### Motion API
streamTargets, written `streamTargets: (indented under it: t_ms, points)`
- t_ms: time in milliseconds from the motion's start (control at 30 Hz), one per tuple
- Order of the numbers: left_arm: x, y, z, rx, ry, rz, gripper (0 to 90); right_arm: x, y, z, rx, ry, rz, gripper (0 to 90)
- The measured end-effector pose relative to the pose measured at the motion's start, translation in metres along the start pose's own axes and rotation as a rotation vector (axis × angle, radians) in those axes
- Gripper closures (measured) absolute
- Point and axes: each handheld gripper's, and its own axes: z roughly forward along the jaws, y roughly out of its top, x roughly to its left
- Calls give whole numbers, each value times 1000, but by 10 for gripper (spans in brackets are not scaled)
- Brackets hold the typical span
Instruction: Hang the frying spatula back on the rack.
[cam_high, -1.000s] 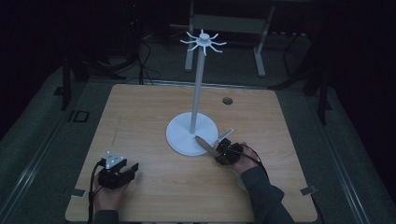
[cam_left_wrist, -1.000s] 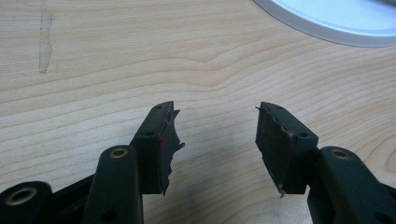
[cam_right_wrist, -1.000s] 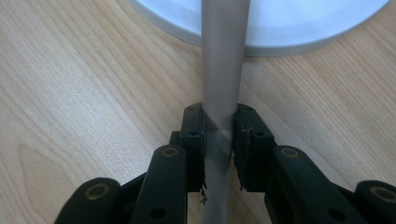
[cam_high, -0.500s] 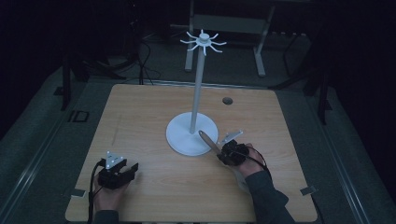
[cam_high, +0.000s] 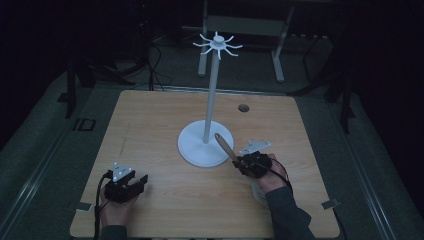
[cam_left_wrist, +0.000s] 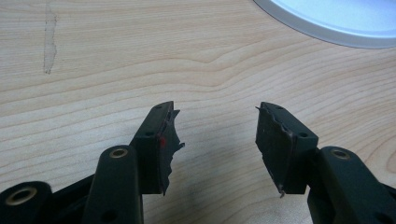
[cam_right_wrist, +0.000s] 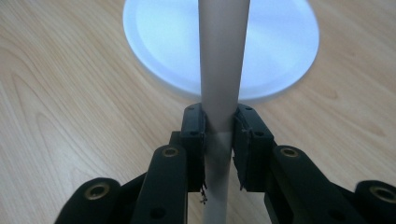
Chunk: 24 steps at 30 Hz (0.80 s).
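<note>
Dark room, floor and metal frame legs barely lit behind. Pale wooden table (cam_high: 150, 125), well lit.

**Change over the last second**
- The right tongs (cam_high: 240, 163) have drifted slightly right and toward the person.
- The utensil (cam_high: 224, 146) they hold has swung its far end up and away. That end was low over the near rim of the base (cam_high: 195, 152) and now lies closer to the pole.
- The left tongs (cam_high: 141, 181) have not shifted. They sit near the table's front left corner.

**Reading**
- This looks like the lift phase. The utensil is being raised and aimed at the stand (cam_high: 212, 90), probably to hang on the hook crown (cam_high: 218, 44).
- The crown is far above the utensil, so most of the climb remains.

**State**
- Right tongs: clamped on the utensil's pale handle. The right gripper view shows both pads pressed to it and the shaft running straight ahead over the white base.
- Left tongs: jaws wide apart, nothing between them, bare wood beneath, with the base rim at the top corner of the left gripper view.
- Utensil: off the table, just right of the pole. It is too dim to tell whether it is a spoon or a spatula.

**Count**
- Stand: 1
- Utensil: 1
- Tongs: 2
- Dark hole (cam_high: 243, 107) in the table: 1
- Hooks on the crown: a ring of them, too small to count surely. None is loaded.
</note>
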Motion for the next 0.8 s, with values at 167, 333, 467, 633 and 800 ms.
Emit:
streamTargets:
  t_ms: [167, 333, 467, 633, 800]
  points:
    - [0, 0, 0, 0, 2, 0, 476, 0, 2, -5, -47, 2, 7, 753]
    - [0, 0, 0, -3, 3, -4, 476, 2, 7, -12, -106, 2, 16, 753]
    - [0, 0, 0, -5, 3, -5, 476, 3, 10, -16, -147, 6, 20, 753]
    - [0, 0, 0, -7, 4, -7, 475, 4, 17, -24, -226, 13, 38, 753]
    - [0, 0, 0, -5, 5, -6, 476, 3, 22, -29, -278, 30, 66, 753]
